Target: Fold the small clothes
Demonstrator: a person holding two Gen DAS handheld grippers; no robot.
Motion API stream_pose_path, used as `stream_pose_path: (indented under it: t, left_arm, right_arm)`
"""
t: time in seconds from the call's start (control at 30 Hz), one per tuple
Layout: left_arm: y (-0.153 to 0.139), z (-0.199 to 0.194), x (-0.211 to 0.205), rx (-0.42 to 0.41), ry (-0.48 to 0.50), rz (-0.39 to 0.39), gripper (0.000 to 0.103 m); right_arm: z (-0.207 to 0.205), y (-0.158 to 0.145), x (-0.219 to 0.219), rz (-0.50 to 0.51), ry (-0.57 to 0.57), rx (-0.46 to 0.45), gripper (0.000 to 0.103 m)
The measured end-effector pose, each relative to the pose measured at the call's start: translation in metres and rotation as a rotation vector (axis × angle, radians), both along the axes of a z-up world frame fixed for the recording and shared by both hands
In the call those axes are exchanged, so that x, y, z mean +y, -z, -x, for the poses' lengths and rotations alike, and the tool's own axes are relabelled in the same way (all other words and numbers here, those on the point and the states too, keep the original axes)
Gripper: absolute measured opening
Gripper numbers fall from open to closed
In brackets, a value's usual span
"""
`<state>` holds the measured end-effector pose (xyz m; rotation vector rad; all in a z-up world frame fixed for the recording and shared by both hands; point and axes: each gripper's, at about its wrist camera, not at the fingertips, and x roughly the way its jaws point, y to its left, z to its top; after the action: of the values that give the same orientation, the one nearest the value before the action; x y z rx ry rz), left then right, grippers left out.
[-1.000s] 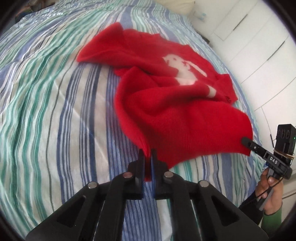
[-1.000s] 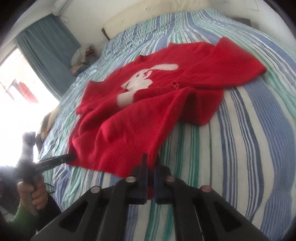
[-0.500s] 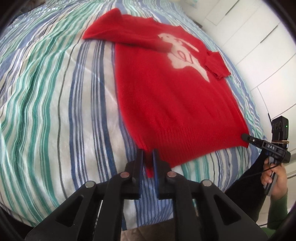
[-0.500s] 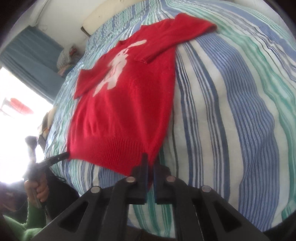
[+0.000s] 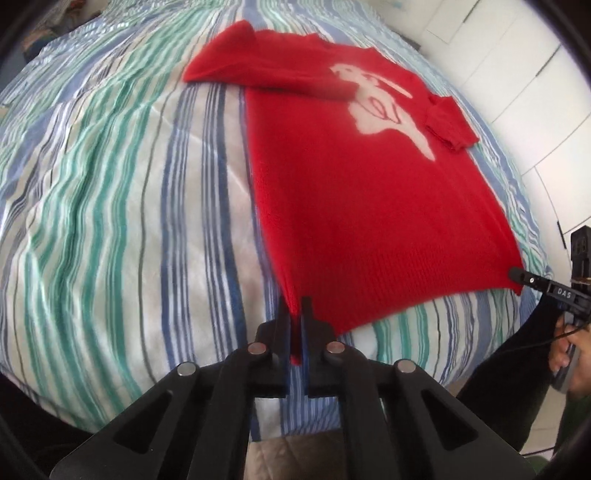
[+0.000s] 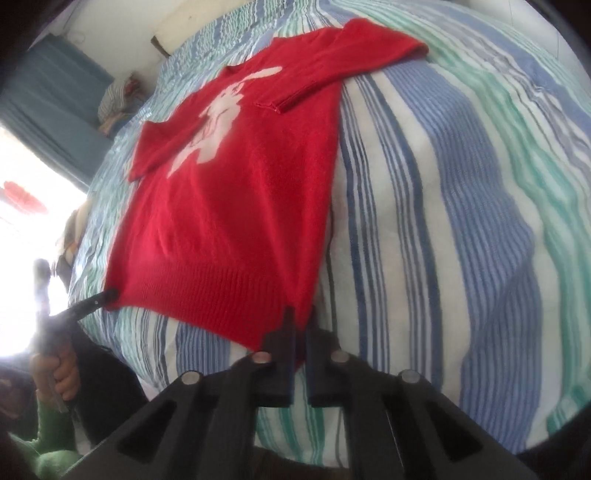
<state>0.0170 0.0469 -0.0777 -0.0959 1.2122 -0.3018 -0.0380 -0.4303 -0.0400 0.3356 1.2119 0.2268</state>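
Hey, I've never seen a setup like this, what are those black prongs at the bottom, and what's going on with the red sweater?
A person holds two hand-held grippers, each with a camera looking along its fingers, so each picture comes from one hand. The left gripper and the right gripper are each shut on a bottom corner of the red sweater, which lies spread flat on a striped bedcover, its white rabbit design facing up. Each view also catches the other gripper at the opposite corner of the hem.

You're facing a bed (image 5: 110, 206) covered in a blue, green and white striped duvet (image 6: 461, 206); white cupboard doors (image 5: 517, 85) stand to one side; a teal curtain (image 6: 48, 110) hangs beside a bright, washed-out window (image 6: 22, 229); a pale headboard (image 6: 207, 18) meets the white wall.
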Motion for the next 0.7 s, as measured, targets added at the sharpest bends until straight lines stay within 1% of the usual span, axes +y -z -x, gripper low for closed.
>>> stream_pose_path:
  t: [0.07, 0.1, 0.17, 0.23, 0.4, 0.57, 0.7]
  left_arm:
    - [0.007, 0.001, -0.004, 0.009, 0.007, -0.028, 0.002]
    - [0.014, -0.001, -0.007, 0.013, 0.010, -0.050, 0.002]
    - [0.027, -0.006, -0.010, 0.029, 0.001, -0.064, 0.002]
    - [0.031, -0.007, -0.009, 0.025, -0.005, -0.060, 0.002]
    - [0.030, -0.006, -0.005, 0.020, -0.018, -0.045, 0.002]
    - [0.030, 0.001, -0.012, -0.023, -0.020, -0.090, 0.003]
    - [0.031, 0.000, -0.015, -0.038, -0.021, -0.104, 0.003]
  right_arm:
    - [0.005, -0.006, -0.005, -0.010, 0.016, 0.016, 0.003]
    - [0.005, -0.003, -0.004, -0.005, 0.014, 0.031, 0.003]
    - [0.000, 0.015, 0.000, 0.024, 0.013, 0.064, 0.003]
    - [-0.007, 0.035, 0.002, 0.020, 0.023, 0.091, 0.003]
    - [-0.011, 0.041, 0.000, 0.006, 0.019, 0.064, 0.003]
    - [-0.007, 0.042, -0.002, 0.000, 0.019, 0.052, 0.002]
    - [-0.006, 0.042, 0.000, 0.015, 0.024, 0.045, 0.002]
